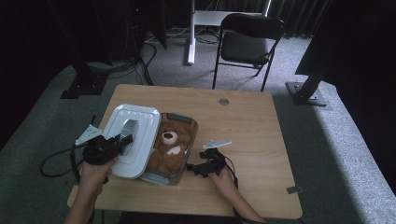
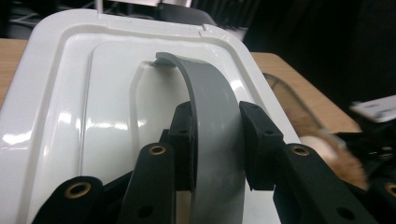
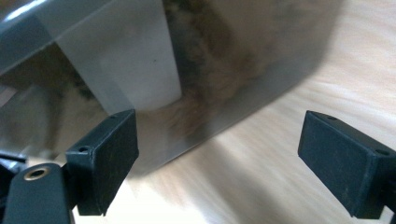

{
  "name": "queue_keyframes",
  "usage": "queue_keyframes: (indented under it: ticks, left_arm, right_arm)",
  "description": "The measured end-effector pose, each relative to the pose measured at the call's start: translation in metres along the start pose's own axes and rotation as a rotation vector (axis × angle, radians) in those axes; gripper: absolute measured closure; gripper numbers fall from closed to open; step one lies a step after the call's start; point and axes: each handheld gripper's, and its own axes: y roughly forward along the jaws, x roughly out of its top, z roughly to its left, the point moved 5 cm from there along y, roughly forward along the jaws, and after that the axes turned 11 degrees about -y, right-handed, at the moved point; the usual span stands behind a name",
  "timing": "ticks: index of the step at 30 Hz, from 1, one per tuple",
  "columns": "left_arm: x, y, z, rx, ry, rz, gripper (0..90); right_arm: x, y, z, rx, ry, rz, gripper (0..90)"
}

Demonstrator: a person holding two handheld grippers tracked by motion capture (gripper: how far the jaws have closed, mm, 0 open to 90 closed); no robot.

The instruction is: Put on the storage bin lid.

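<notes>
On a wooden tabletop, the left gripper clamps the grey handle of a white lid, its jaws pressed against both sides of the strap. The lid lies over the left part of a clear container, leaving a brown teddy bear exposed inside. The right gripper sits at the container's near right corner, jaws spread wide and holding nothing, one jaw just beside the clear wall.

Glossy white plastic lid, matt grey handle, furry teddy bear, clear plastic box, wood-grain table.
</notes>
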Motion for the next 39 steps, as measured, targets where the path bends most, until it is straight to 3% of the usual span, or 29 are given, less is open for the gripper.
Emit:
queue_keyframes:
  ticks: [1, 2, 5, 6, 7, 10, 12, 17, 21, 26, 29, 32, 39]
  left_arm:
    - [-0.001, 0.011, -0.014, -0.043, 0.041, 0.024, 69.5]
    - [-0.001, 0.015, -0.018, -0.049, 0.051, 0.031, 69.5]
    - [-0.001, 0.023, -0.024, -0.065, 0.061, 0.044, 69.5]
    - [-0.001, 0.023, -0.024, -0.065, 0.061, 0.044, 69.5]
    - [-0.002, 0.034, -0.033, -0.106, 0.088, 0.063, 69.5]
    - [-0.002, 0.045, -0.040, -0.144, 0.117, 0.109, 69.4]
    - [-0.003, 0.054, -0.043, -0.149, 0.133, 0.135, 69.4]
    - [-0.005, 0.069, -0.041, -0.139, 0.125, 0.177, 69.4]
    - [-0.007, 0.079, -0.038, -0.151, 0.122, 0.212, 69.3]
    - [-0.007, 0.083, -0.034, -0.155, 0.112, 0.244, 69.0]
    - [-0.010, 0.084, -0.037, -0.157, 0.127, 0.248, 69.2]
    - [-0.013, 0.085, -0.039, -0.128, 0.149, 0.248, 69.4]
    - [-0.015, 0.086, -0.040, -0.112, 0.159, 0.248, 69.4]
  right_arm:
    - [0.003, 0.014, 0.012, 0.023, -0.054, 0.038, 11.2]
    - [0.005, 0.018, 0.016, 0.013, -0.077, 0.046, 11.1]
    - [0.006, 0.022, 0.019, -0.004, -0.098, 0.055, 11.1]
    - [0.005, 0.021, 0.018, -0.018, -0.102, 0.051, 11.1]
    - [0.004, 0.016, 0.011, -0.073, -0.122, 0.047, 11.2]
    - [0.002, 0.007, -0.002, -0.099, -0.094, 0.038, 11.2]
    - [-0.001, -0.001, -0.015, -0.149, -0.065, 0.030, 11.2]
    - [-0.007, -0.021, -0.045, -0.230, 0.006, 0.001, 11.2]
    - [-0.011, -0.033, -0.061, -0.275, 0.050, -0.018, 11.2]
    - [-0.014, -0.037, -0.068, -0.302, 0.076, -0.021, 11.2]
    - [-0.015, -0.035, -0.069, -0.295, 0.082, -0.018, 11.2]
    - [-0.016, -0.033, -0.068, -0.290, 0.079, -0.011, 11.2]
    - [-0.017, -0.031, -0.066, -0.277, 0.081, -0.006, 11.2]
